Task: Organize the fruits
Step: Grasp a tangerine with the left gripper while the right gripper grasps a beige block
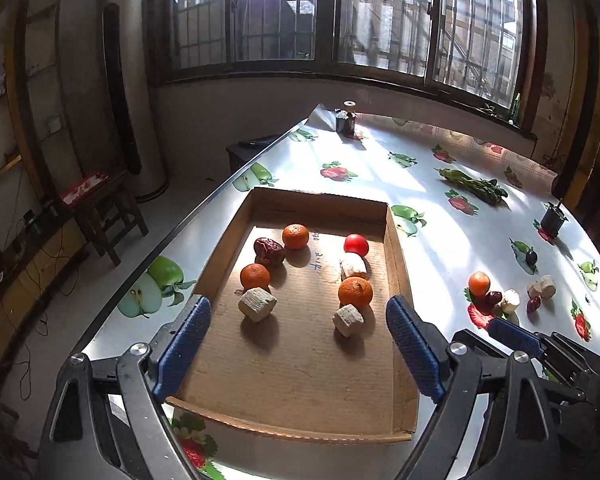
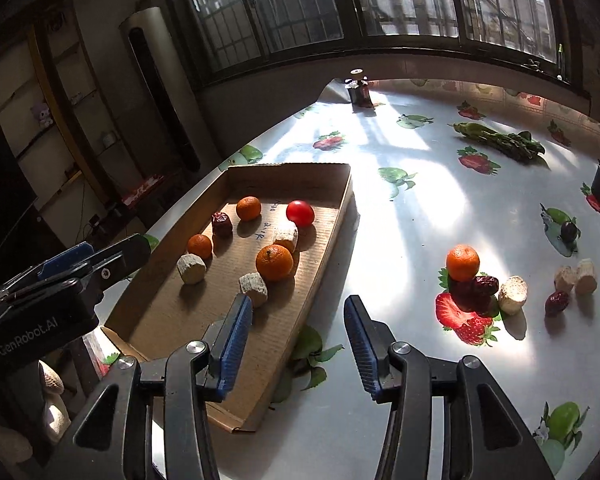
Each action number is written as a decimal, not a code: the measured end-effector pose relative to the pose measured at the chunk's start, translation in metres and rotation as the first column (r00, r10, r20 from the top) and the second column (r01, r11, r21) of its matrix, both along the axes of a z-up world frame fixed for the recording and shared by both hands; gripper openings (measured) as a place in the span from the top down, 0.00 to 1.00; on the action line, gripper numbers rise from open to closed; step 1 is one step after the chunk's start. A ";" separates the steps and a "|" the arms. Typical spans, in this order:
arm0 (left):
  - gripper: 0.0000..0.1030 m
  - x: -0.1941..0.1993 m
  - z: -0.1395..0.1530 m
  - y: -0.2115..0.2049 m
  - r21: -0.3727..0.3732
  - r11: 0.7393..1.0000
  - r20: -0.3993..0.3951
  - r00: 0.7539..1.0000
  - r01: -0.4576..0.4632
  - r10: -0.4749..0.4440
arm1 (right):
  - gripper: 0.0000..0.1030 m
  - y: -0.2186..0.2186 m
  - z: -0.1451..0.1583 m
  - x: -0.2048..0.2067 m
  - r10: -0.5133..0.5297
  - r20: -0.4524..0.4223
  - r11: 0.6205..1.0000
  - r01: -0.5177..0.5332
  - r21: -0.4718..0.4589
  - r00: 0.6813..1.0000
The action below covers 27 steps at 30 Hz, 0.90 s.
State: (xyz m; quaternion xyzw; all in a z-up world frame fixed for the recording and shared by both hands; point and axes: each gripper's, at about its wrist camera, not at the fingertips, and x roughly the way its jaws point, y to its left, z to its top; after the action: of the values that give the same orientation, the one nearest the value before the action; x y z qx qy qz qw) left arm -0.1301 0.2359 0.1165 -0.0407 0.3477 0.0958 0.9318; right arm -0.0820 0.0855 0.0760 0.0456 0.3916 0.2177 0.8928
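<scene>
Nearest me, my left gripper (image 1: 298,344) has its jaws spread wide with nothing between them, hanging over the near end of the cardboard tray (image 1: 398,248). My right gripper (image 2: 298,340) also has its jaws parted and empty, over the tray's right rim and the desk (image 2: 380,220). Only the right wrist view shows the left gripper's body at 9 o'clock, lettered "GenRobot.AI"; only the left wrist view shows the right gripper's blue pad at 4 o'clock. Inside the tray lie three tangerines, the nearest (image 1: 355,292) touching a pale cork-like block (image 1: 348,320), plus a red date (image 1: 269,251) and a tomato (image 1: 356,245). Blue handwriting on the tray floor is unreadable to me. Off at 3 o'clock on the desk, loose fruit waits: a tangerine (image 2: 463,263), dates (image 2: 485,285), more pale blocks. Farther, toward 1 o'clock, lie green vegetables (image 2: 500,142).
</scene>
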 end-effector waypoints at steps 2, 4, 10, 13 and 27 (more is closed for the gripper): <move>0.14 -0.004 0.003 -0.014 0.045 0.999 0.008 1.000 0.015 -0.016 | 0.48 -0.014 0.000 -0.004 -0.026 -0.001 1.000 0.026 0.012 1.000; 0.14 -0.007 0.006 -0.025 0.060 0.998 0.012 0.999 0.031 -0.032 | 0.47 -0.028 -0.001 -0.009 -0.046 -0.005 0.999 0.046 0.021 0.999; 0.14 -0.011 0.008 -0.049 0.086 0.994 0.010 0.998 0.063 -0.064 | 0.47 -0.062 -0.001 -0.017 -0.104 -0.011 0.993 0.104 0.059 0.995; 0.14 -0.010 0.006 -0.057 0.093 0.993 -0.001 0.997 0.078 -0.078 | 0.47 -0.078 0.000 -0.022 -0.126 -0.005 0.990 0.126 0.069 0.992; 0.14 0.043 -0.010 -0.104 -0.079 0.963 -0.101 0.959 0.257 -0.265 | 0.43 -0.210 0.014 -0.006 -0.355 -0.017 0.934 0.354 -0.049 0.935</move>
State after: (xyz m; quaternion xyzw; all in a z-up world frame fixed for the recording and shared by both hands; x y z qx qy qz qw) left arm -0.0868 0.1319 0.1067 -0.0192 0.4041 -0.0372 0.9138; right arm -0.0882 -0.1245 0.0899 0.0981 0.3932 0.0438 0.9132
